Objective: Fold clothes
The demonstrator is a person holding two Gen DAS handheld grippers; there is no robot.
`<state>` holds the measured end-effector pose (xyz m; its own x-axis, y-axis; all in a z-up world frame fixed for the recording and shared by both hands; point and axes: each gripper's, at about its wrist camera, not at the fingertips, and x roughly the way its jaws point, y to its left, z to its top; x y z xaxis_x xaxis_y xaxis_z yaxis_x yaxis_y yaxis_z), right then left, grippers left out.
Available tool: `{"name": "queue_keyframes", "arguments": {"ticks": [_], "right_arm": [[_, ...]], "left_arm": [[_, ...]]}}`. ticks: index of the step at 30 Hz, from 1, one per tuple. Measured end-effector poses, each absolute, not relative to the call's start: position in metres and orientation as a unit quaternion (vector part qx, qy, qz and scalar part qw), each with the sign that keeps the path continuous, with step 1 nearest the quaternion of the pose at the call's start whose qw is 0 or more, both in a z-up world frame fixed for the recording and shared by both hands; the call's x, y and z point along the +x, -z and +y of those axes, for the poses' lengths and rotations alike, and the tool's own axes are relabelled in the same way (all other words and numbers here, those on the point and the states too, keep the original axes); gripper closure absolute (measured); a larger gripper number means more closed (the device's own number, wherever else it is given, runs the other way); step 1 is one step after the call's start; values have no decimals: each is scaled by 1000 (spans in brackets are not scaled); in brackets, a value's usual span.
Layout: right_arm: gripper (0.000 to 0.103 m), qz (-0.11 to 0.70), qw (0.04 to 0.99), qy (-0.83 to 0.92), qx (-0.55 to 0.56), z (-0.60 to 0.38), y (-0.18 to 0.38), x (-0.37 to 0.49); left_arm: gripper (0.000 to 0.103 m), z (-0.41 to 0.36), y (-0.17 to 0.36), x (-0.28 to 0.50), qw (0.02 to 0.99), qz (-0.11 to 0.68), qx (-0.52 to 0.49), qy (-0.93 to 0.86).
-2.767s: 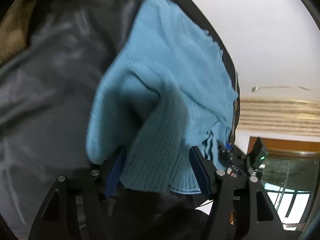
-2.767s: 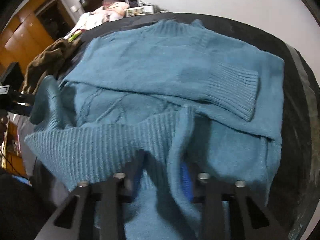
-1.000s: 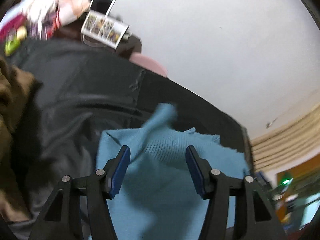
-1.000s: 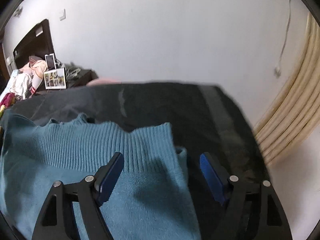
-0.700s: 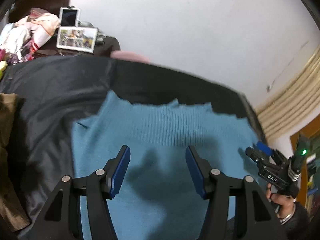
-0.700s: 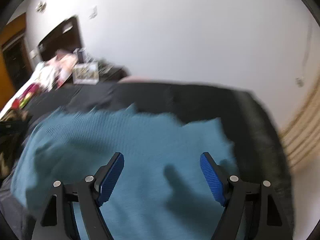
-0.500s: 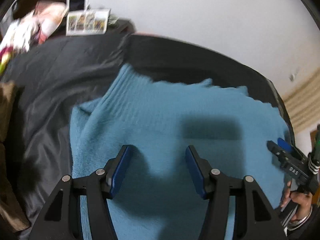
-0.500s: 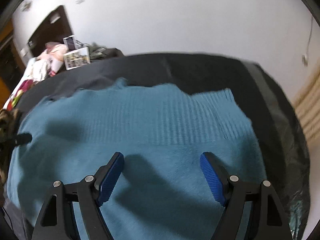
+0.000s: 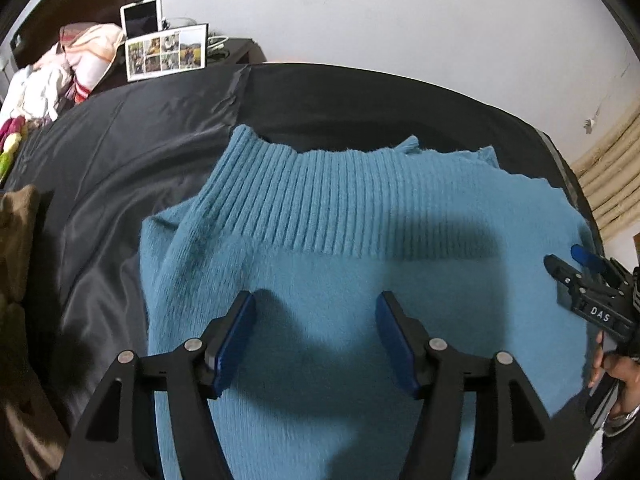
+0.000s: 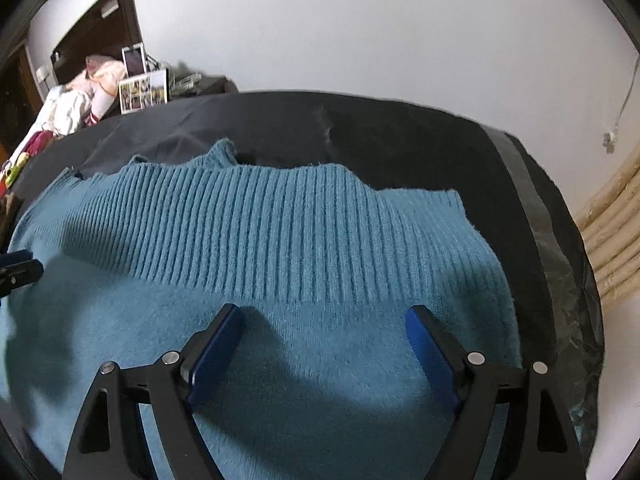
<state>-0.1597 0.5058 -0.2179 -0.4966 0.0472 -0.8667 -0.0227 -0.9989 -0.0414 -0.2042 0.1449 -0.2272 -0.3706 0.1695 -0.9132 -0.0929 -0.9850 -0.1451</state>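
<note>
Where white letters show, "DAS" on right gripper [image 9: 588, 280].

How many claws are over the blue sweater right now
2. The left claw hangs open above the blue sweater; the right claw, also open, is above its right part.
</note>
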Motion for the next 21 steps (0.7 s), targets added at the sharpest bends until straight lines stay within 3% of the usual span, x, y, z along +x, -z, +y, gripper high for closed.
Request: {"name": "queue_keyframes", "arguments": {"ticks": [6,15,16,21], "right_arm": [[17,10,-5,-882,-470,502,187,-105],[17,-25,-10,-875,-484,486,213,-60],[12,-30,-10,-874,-486,485,216,-56],[9,-51,-6,-869,-491,479,232,-42]], "left_arm": [[26,152,207,-152,96,-35,-545,-832],[25,175,238,-115,86,33,-551,-829],[24,174,239,-114,85,37,-549,-831],[23,173,242,-112,76,46,-547,-833]]}}
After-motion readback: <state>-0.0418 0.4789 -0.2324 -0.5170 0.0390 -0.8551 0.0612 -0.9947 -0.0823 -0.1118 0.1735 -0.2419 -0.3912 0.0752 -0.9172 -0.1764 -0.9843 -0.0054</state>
